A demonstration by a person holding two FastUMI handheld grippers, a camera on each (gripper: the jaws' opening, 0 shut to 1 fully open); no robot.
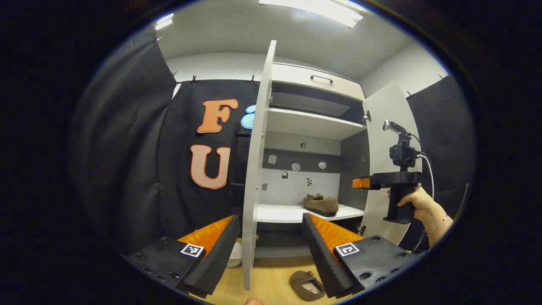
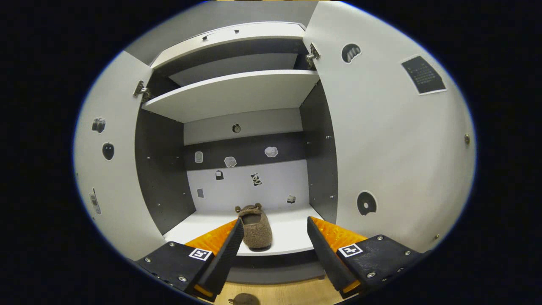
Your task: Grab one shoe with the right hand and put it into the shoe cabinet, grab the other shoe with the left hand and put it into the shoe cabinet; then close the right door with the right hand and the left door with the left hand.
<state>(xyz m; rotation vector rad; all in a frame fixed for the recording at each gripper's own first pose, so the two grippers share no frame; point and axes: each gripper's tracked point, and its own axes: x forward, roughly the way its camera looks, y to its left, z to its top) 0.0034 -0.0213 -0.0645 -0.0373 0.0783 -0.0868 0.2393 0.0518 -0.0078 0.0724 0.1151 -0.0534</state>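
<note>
Shoe cabinet (image 2: pixel 237 91) stands with both doors swung wide, one brown fleecy shoe (image 2: pixel 255 226) resting on its lower shelf (image 2: pixel 292 237), toe pointing inward. Right gripper (image 2: pixel 271 245) hovers just outside that shelf, jaws apart and holding nothing; the left gripper view shows it gripped by a hand (image 1: pixel 419 203) beside the right door (image 1: pixel 387 140). Second shoe (image 1: pixel 307 284) lies on the wooden floor (image 1: pixel 271 279) below the cabinet, near the foot of the left door (image 1: pixel 256 169). Left gripper (image 1: pixel 271 250) hangs above it, jaws wide apart and empty, straddling the left door's edge in its own view.

Likely trouble ahead: the left door stands between the left gripper and much of the opening, so a careless reach down could knock it. The soft, low shoe may fold or slip from a shallow pinch. Set too near the shelf's front edge, it could block a door from closing.
</note>
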